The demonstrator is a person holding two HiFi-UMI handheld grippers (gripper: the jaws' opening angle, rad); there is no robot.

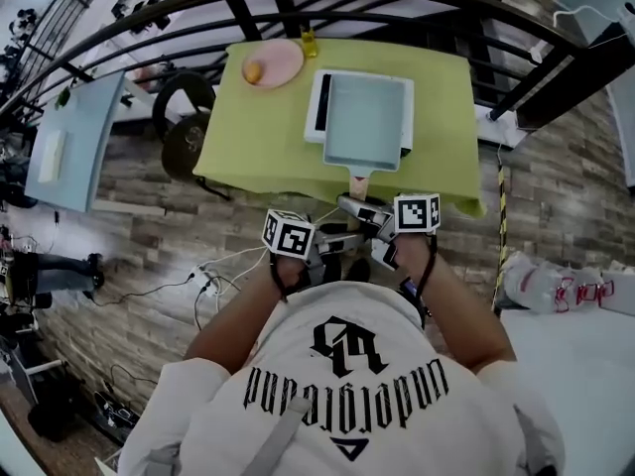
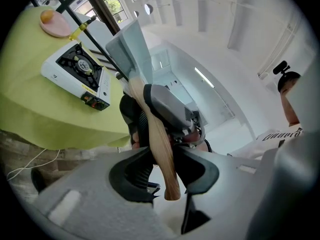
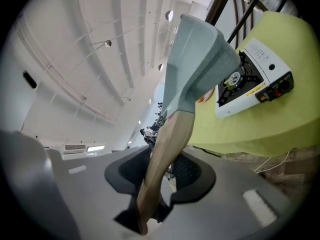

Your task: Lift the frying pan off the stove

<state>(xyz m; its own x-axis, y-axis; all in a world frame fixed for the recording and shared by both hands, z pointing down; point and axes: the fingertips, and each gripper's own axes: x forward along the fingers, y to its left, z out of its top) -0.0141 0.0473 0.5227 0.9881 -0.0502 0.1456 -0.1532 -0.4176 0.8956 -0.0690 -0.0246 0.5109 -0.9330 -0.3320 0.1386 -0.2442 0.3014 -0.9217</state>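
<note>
Above the stove [image 2: 75, 71] on the green surface [image 1: 442, 117] | frying pan [image 1: 365, 119] hangs clear | left tool [image 2: 161, 169] and right tool [image 3: 156, 181] both clamp its wooden handle [image 3: 172, 139], likely sharing the weight

The frying pan [image 1: 365, 119] is square and pale blue-grey, with a light wooden handle [image 2: 159, 143] that points toward the near side. It is up in the air, clear of the stove [image 2: 75, 74]. The stove is a white portable gas unit with a bare black burner. It sits mid-table on the yellow-green cloth [image 1: 442, 147].
</note>
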